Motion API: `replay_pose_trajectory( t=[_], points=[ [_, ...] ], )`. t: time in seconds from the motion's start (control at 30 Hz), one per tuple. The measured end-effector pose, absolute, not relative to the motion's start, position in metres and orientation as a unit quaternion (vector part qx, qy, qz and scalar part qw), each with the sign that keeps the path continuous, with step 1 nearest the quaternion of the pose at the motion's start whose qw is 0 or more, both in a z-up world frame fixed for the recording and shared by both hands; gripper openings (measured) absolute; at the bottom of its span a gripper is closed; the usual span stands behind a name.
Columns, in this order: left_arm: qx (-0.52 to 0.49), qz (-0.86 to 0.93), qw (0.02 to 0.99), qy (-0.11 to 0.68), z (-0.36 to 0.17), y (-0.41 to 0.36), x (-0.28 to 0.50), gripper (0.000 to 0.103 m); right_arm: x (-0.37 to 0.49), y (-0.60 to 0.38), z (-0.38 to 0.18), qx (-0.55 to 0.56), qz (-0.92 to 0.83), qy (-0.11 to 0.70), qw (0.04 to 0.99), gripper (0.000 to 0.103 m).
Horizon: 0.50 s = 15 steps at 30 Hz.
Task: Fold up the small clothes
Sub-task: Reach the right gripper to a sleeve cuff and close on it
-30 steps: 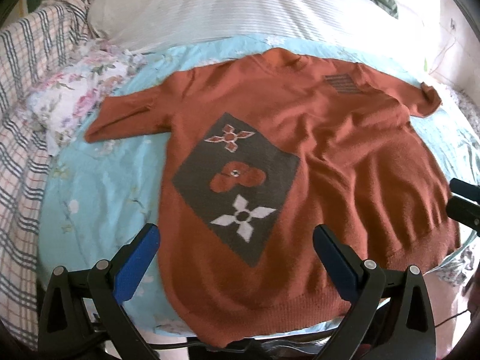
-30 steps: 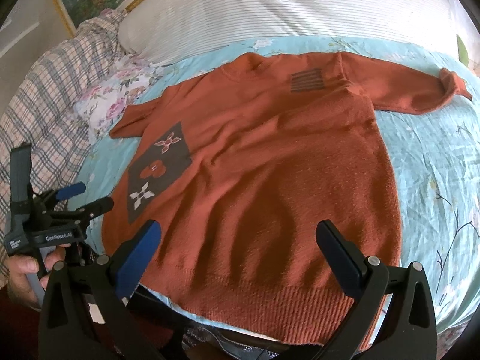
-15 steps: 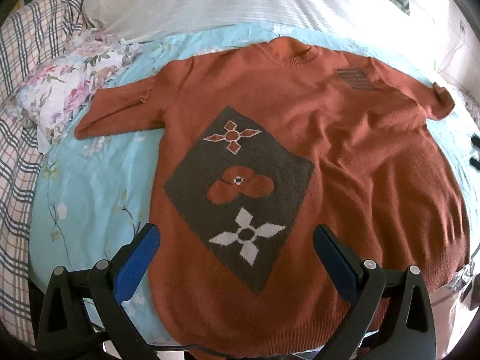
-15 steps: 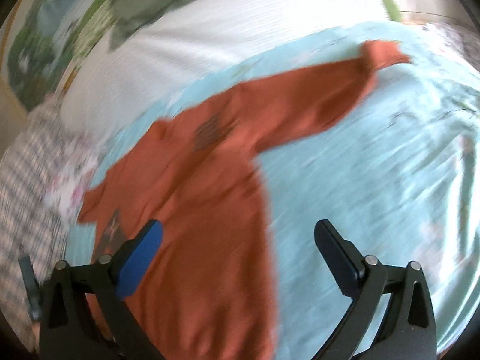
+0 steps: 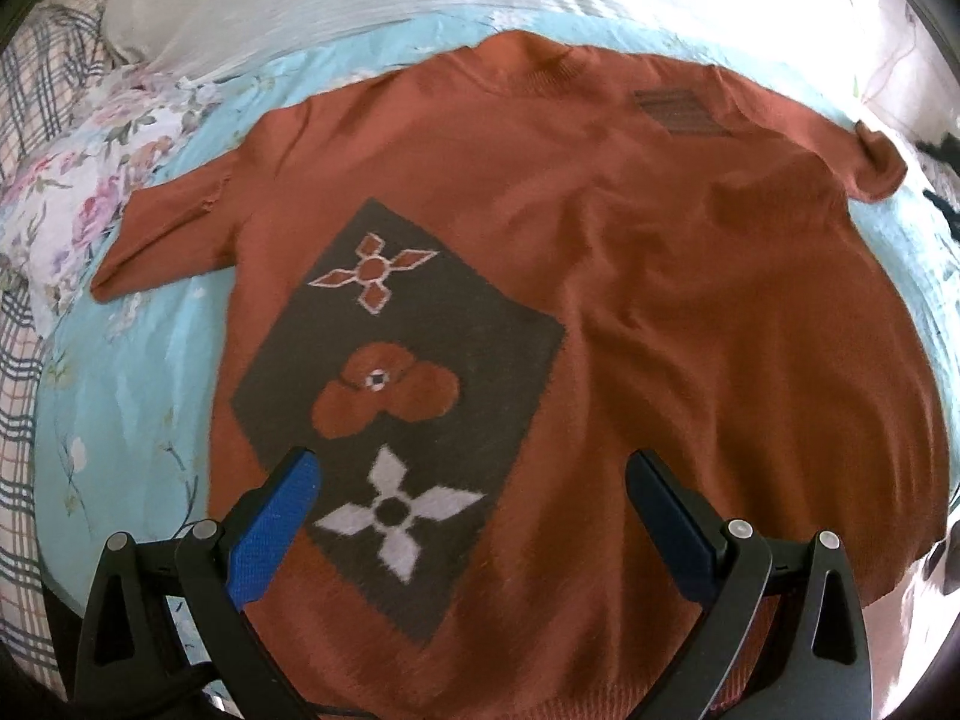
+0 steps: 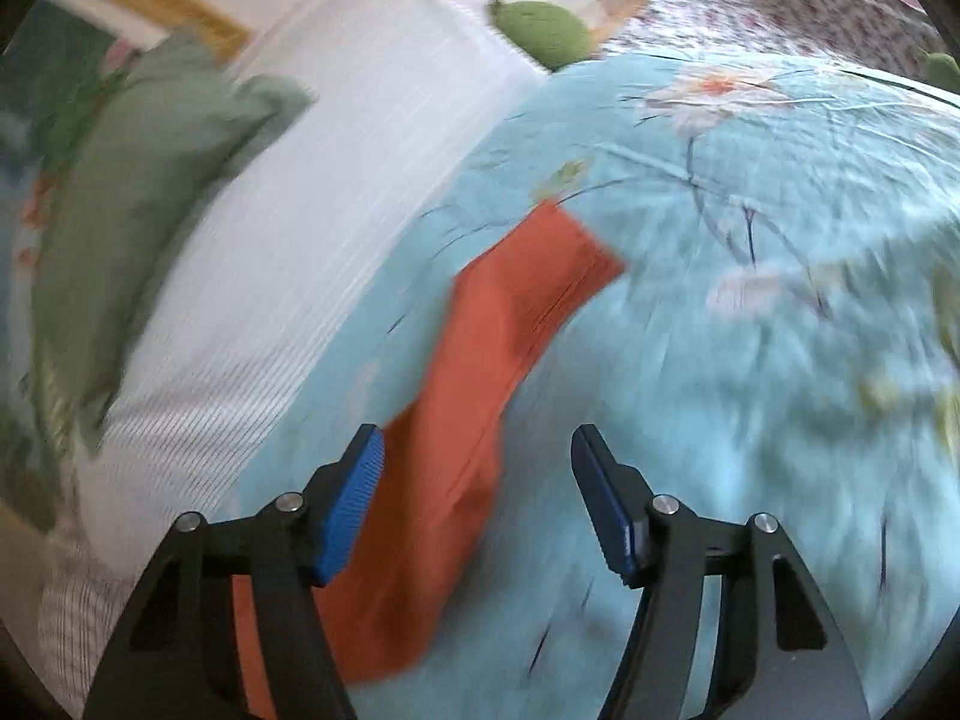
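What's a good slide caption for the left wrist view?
Open left tool hovers over a rust sweater spread flat on the blue bedsheet.

A light-blue floral bedsheet [image 6: 750, 396] is spread across the frame; a white striped pillow [image 6: 288, 276] and green cushion [image 6: 138, 192] are seen at left.

I've got a light blue floral bedsheet [image 5: 126, 372] spread across the bed, a white ribbed pillow [image 5: 360, 0] along its far edge, and a green cushion [image 6: 138, 180] lying against that pillow. A pink-flowered cloth [image 5: 78, 192] and plaid fabric [image 5: 24, 312] are bunched at the left.
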<state>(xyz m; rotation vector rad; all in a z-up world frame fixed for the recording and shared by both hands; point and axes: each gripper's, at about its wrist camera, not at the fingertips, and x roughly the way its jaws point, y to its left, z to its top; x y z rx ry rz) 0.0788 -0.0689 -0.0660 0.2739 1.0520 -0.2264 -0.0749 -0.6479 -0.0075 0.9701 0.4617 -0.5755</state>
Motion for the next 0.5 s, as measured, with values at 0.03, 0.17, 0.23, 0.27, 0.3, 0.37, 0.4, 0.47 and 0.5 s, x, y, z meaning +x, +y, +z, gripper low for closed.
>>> replay_pose_trajectory(
  t=[0.03, 0.17, 0.23, 0.27, 0.3, 0.37, 0.4, 0.47, 0.5],
  points=[
    [0.132, -0.107, 0.847, 0.503, -0.069, -0.071, 0.081, 0.102, -0.067, -0.656, -0.012, 0.456, -0.277, 0.221, 0.816, 0.066],
    [0.135, -0.108, 0.842, 0.511, -0.076, -0.079, 0.088, 0.102, -0.049, -0.682, -0.026, 0.443, -0.317, 0.233, 0.806, 0.062],
    [0.134, -0.107, 0.84, 0.515, -0.078, -0.08, 0.091, 0.102, -0.04, -0.692, -0.026, 0.421, -0.32, 0.243, 0.813, 0.052],
    [0.132, -0.107, 0.839, 0.516, -0.079, -0.08, 0.092, 0.102, -0.036, -0.696, -0.026, 0.417, -0.319, 0.248, 0.815, 0.047],
    [0.132, -0.106, 0.838, 0.519, -0.081, -0.079, 0.095, 0.102, -0.036, -0.699, -0.027, 0.423, -0.311, 0.248, 0.814, 0.028],
    [0.13, -0.104, 0.837, 0.522, -0.082, -0.078, 0.098, 0.102, -0.036, -0.701, -0.019, 0.432, -0.293, 0.238, 0.819, 0.009],
    [0.129, -0.103, 0.836, 0.523, -0.083, -0.077, 0.1, 0.102, -0.04, -0.691, -0.008, 0.421, -0.279, 0.228, 0.832, 0.008],
    [0.125, -0.104, 0.837, 0.522, -0.083, -0.076, 0.101, 0.102, -0.041, -0.671, 0.012, 0.404, -0.251, 0.218, 0.852, 0.008],
    [0.123, -0.104, 0.838, 0.522, -0.083, -0.076, 0.101, 0.102, -0.04, -0.661, 0.019, 0.397, -0.238, 0.217, 0.86, 0.008]
  ],
)
